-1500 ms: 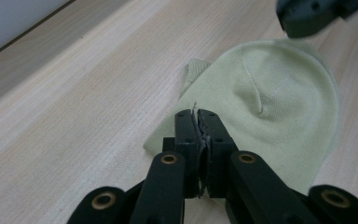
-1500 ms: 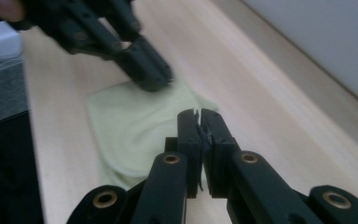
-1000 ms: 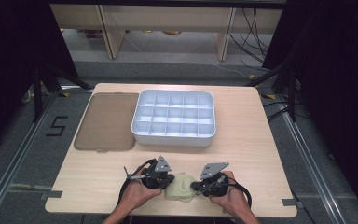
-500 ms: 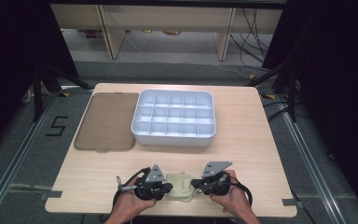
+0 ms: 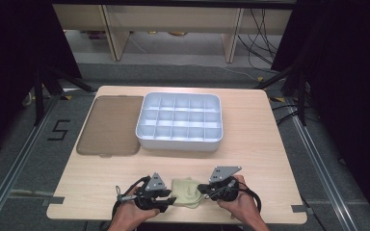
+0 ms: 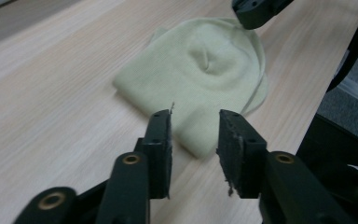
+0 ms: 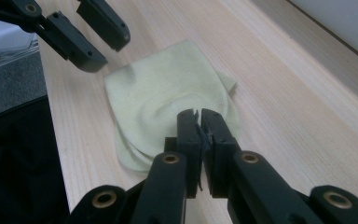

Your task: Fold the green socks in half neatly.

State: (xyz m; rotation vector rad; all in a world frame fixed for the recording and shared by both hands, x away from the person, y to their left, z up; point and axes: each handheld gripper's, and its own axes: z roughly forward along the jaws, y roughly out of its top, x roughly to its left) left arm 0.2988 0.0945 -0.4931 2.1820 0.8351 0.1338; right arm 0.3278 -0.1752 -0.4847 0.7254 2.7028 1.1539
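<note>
A pale yellow-green folded cloth (image 5: 187, 192) lies flat near the table's front edge. My left gripper (image 5: 167, 201) is at the cloth's left corner. In the left gripper view its jaws (image 6: 196, 116) stand open astride that corner of the cloth (image 6: 205, 65), with nothing pinched. My right gripper (image 5: 202, 188) is at the cloth's right edge. In the right gripper view its jaws (image 7: 196, 114) are pressed together over the edge of the cloth (image 7: 163, 93), which puckers around the tips.
A white tray (image 5: 179, 140) divided into several compartments sits mid-table. A flat brown lid (image 5: 108, 125) lies to its left. The table's front edge (image 5: 173, 222) runs just behind both hands, and bare wood lies between cloth and tray.
My left gripper has slid a little toward the front edge and now straddles the cloth's corner. The right gripper and the cloth have hardly moved.
</note>
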